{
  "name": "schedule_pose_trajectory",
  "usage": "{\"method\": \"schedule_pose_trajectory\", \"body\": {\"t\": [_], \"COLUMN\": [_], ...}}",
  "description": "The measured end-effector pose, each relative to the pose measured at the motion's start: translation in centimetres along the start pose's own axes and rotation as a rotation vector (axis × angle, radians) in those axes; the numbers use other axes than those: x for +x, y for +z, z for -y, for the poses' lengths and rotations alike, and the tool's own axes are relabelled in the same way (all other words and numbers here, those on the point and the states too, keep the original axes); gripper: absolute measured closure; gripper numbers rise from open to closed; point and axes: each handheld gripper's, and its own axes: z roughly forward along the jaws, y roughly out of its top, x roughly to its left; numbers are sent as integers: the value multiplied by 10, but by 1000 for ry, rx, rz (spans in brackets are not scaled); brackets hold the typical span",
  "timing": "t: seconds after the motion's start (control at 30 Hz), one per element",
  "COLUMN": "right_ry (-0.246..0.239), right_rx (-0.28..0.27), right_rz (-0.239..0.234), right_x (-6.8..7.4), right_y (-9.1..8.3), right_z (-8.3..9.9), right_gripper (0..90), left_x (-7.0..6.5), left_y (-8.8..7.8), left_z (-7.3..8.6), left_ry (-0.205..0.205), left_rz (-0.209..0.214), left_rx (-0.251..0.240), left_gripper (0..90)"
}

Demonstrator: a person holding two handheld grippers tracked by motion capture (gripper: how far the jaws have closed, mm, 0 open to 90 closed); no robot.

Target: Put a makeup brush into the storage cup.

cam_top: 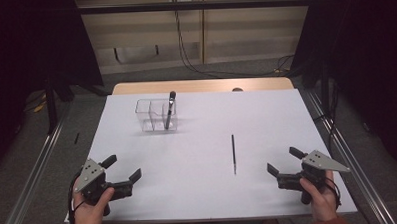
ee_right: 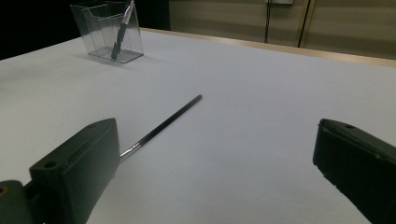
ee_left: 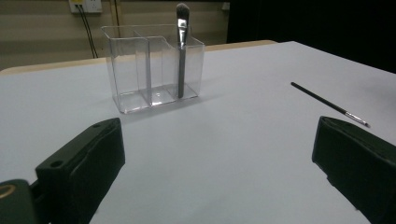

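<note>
Black thin brush [cam_top: 233, 154] lay mid-frame; I had both the left gripper [cam_top: 122, 167] and right gripper [cam_top: 285, 160] spread, empty. Pinch mid-shaft, then into clear holder [cam_top: 155, 115] upper left.

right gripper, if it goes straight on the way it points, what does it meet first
Probably the thin black brush lying on the white table; its metal end sits just ahead of the open right gripper, slightly toward one jaw.

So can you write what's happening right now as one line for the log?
left gripper: open, empty | right gripper: open, empty | thin brush: flat on table, nearer right gripper | clear organizer: one makeup brush standing inside
</note>
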Motion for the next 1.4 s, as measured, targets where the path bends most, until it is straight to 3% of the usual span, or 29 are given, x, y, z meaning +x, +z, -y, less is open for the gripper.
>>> {"method": "schedule_pose_trajectory", "body": {"t": [0.47, 0.6, 0.73, 0.97, 1.2, 1.4], "right_ry": [5, 0, 3, 5, 0, -1], "right_rx": [-9, -17, -14, -20, -2, -24], "right_rz": [8, 5, -4, -16, -43, -48], "right_x": [1, 2, 3, 6, 11, 14], "right_y": [5, 7, 10, 21, 37, 49], "right_z": [-3, -4, -5, -15, -24, -33], "right_gripper": [1, 0, 0, 1, 4, 4], "left_x": [4, 5, 4, 2, 2, 3], "left_y": [6, 4, 1, 2, 3, 3], "left_z": [2, 2, 1, 1, 1, 0], "left_ry": [10, -18, -15, 9, 6, 7], "left_rz": [12, -18, -25, -21, -15, -22], "left_rx": [14, 14, -1, 7, 7, 6], "left_gripper": [25, 27, 27, 26, 26, 26]}}
